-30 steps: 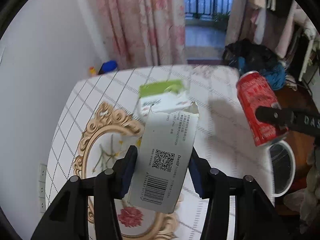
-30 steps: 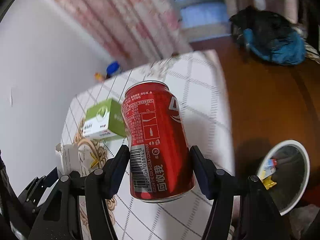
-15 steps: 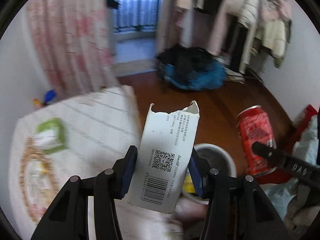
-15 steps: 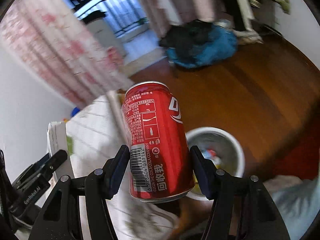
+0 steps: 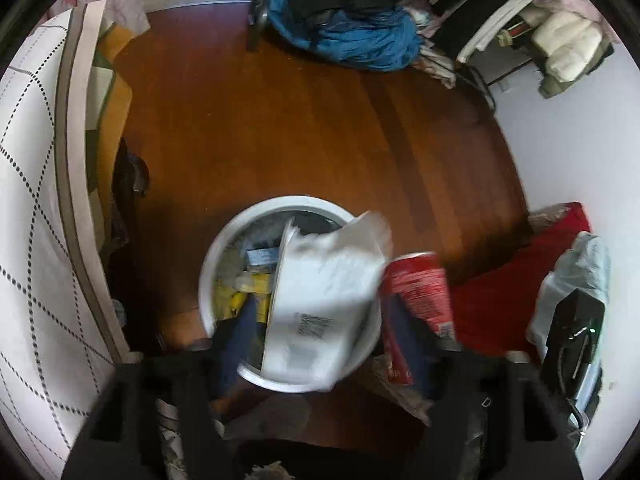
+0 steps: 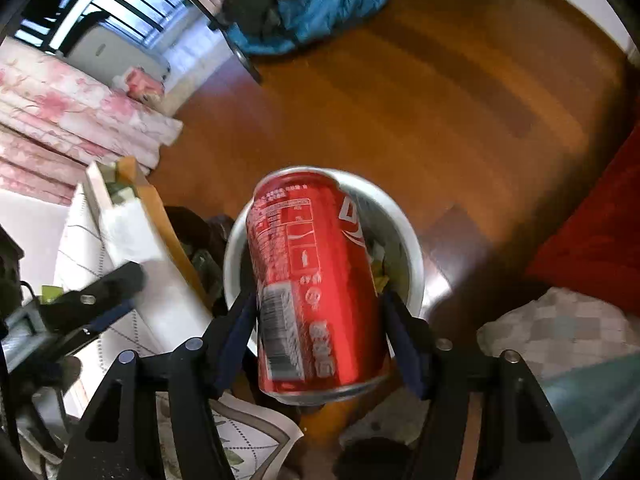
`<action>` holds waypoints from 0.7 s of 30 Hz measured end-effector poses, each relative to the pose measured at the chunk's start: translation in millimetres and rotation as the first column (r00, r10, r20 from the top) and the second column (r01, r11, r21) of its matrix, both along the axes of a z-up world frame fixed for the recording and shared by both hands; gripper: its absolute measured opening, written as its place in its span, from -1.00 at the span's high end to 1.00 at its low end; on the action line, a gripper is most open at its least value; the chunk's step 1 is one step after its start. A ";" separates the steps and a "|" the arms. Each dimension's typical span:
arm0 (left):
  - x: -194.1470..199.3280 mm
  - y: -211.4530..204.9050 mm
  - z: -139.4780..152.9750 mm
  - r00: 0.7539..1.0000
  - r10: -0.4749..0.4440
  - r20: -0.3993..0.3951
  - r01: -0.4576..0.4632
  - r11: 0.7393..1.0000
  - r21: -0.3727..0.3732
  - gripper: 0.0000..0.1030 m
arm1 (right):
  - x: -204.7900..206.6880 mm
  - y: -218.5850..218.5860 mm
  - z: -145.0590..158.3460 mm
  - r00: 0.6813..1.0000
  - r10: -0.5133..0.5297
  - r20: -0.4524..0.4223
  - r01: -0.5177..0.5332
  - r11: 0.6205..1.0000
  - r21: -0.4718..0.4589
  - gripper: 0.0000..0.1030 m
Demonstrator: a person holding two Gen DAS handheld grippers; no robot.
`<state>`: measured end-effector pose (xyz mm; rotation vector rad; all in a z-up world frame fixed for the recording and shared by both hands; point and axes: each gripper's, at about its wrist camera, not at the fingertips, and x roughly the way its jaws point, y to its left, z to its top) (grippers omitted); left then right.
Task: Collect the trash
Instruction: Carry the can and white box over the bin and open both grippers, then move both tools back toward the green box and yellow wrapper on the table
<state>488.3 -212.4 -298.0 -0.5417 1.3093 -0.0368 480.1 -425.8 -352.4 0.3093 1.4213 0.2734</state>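
A torn white carton [image 5: 324, 304] hangs tilted and blurred over the white trash bin [image 5: 224, 240], loose between the spread fingers of my left gripper [image 5: 320, 336], with gaps on both sides. The bin holds yellow and blue wrappers. In the right wrist view a red cola can [image 6: 316, 280] sits tilted and blurred between the fingers of my right gripper [image 6: 320, 300], which stand slightly wider than the can, directly above the bin [image 6: 404, 220]. The can [image 5: 416, 292] also shows in the left wrist view, just right of the carton.
The bin stands on a brown wooden floor [image 5: 280, 120]. A table with a checked cloth [image 5: 32, 200] lies at the left. A blue clothing pile [image 5: 352, 36] is at the back, a red cushion [image 5: 520, 280] and a white plastic bag [image 5: 576, 264] at the right.
Both grippers swung from the table to above the bin and tilted down. The left fingers spread and the carton slipped forward; the right fingers widened a little around the can.
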 end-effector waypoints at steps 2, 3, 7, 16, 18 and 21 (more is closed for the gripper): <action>-3.0 1.8 -1.0 1.000 -0.001 -0.009 0.002 0.999 0.045 -0.92 | 1.3 1.6 -13.2 1.000 0.014 -0.027 -0.014 1.000 -0.006 -1.00; -5.2 1.1 -0.9 1.000 -0.005 -0.018 0.006 0.997 0.073 -0.92 | -0.4 3.0 -15.2 0.999 0.020 -0.028 -0.020 1.000 -0.020 -1.00; -21.2 1.4 -3.1 0.999 -0.029 -0.043 0.040 0.964 0.262 -0.92 | -9.6 10.6 -19.2 0.996 0.076 -0.045 -0.082 0.984 -0.157 -1.00; -55.0 0.6 -3.8 0.997 -0.063 -0.051 0.080 0.883 0.463 -0.92 | -31.9 21.7 -11.0 0.988 0.142 -0.064 -0.154 0.946 -0.284 -1.00; -57.4 -0.2 2.8 0.997 -0.060 -0.040 0.072 0.879 0.472 -0.92 | -36.0 21.9 -3.6 0.988 0.144 -0.056 -0.154 0.944 -0.292 -1.00; -61.8 0.1 15.9 0.998 -0.062 -0.018 0.063 0.876 0.477 -0.92 | -43.8 18.8 9.6 0.989 0.139 -0.041 -0.145 0.945 -0.294 -1.00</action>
